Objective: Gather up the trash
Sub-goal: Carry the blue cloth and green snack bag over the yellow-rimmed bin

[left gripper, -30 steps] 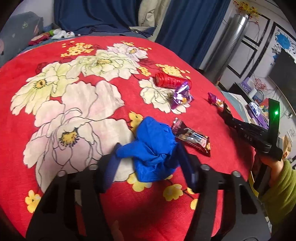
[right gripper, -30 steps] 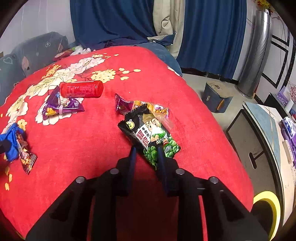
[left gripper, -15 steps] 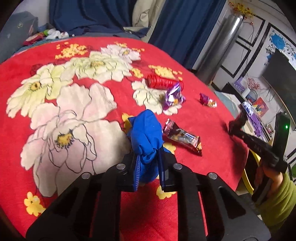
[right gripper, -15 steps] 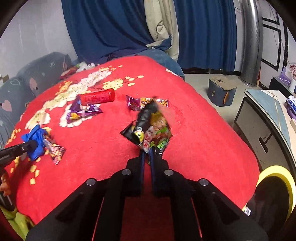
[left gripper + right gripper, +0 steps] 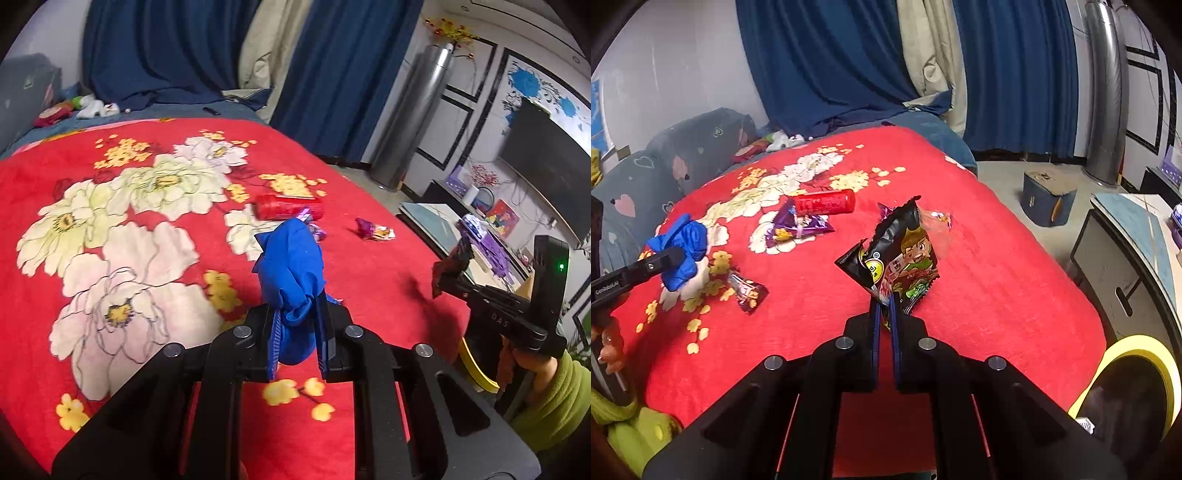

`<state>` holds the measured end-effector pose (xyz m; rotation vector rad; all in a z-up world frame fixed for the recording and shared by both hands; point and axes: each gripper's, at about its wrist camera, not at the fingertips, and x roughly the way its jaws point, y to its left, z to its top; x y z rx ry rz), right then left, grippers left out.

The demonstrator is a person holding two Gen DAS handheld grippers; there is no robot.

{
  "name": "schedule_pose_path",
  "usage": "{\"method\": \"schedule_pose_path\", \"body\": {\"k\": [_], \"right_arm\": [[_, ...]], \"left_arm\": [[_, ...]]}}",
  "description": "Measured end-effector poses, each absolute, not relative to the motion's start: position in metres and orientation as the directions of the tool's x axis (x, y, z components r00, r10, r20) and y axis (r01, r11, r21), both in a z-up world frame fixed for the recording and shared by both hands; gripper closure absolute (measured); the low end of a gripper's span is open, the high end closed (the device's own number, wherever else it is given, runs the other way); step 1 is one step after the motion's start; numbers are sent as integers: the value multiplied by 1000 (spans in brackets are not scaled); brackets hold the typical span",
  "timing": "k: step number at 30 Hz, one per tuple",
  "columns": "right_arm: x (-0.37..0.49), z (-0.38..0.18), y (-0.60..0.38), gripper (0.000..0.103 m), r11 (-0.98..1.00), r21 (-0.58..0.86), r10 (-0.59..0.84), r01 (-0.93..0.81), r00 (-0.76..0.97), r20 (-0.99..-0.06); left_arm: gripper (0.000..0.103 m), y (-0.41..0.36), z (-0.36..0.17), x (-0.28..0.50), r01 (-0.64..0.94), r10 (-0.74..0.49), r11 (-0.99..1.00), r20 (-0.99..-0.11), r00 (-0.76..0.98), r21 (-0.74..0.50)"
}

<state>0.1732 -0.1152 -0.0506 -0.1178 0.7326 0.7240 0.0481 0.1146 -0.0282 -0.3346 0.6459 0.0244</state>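
My left gripper (image 5: pixel 295 314) is shut on a crumpled blue glove (image 5: pixel 290 269) and holds it above the red flowered blanket (image 5: pixel 369 280). My right gripper (image 5: pixel 884 301) is shut on the lower edge of a black snack packet (image 5: pixel 899 254), which stands upright in the air. In the right wrist view the left gripper (image 5: pixel 670 258) with the glove (image 5: pixel 683 236) shows at the left. On the blanket lie a red tube (image 5: pixel 825 202), a purple wrapper (image 5: pixel 798 225), a dark candy wrapper (image 5: pixel 748 291) and a small wrapper (image 5: pixel 373 232).
A yellow-rimmed bin (image 5: pixel 1137 380) stands on the floor past the blanket's lower right corner. A low cabinet (image 5: pixel 1123 266) and a blue box (image 5: pixel 1047 201) lie to the right. Grey pillows (image 5: pixel 665 166) and dark blue curtains sit behind the bed.
Both grippers went from open around their items to shut on them. The glove and the snack packet have come up off the blanket, and both views have tilted up.
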Motion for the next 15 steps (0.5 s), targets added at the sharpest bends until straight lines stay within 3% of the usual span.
{"method": "schedule_pose_path", "body": {"k": [15], "right_arm": [[157, -29, -150, 98, 759, 148, 574, -634, 543, -613]], "left_arm": [[93, 55, -3, 67, 14, -179, 955, -536, 825, -298]]}}
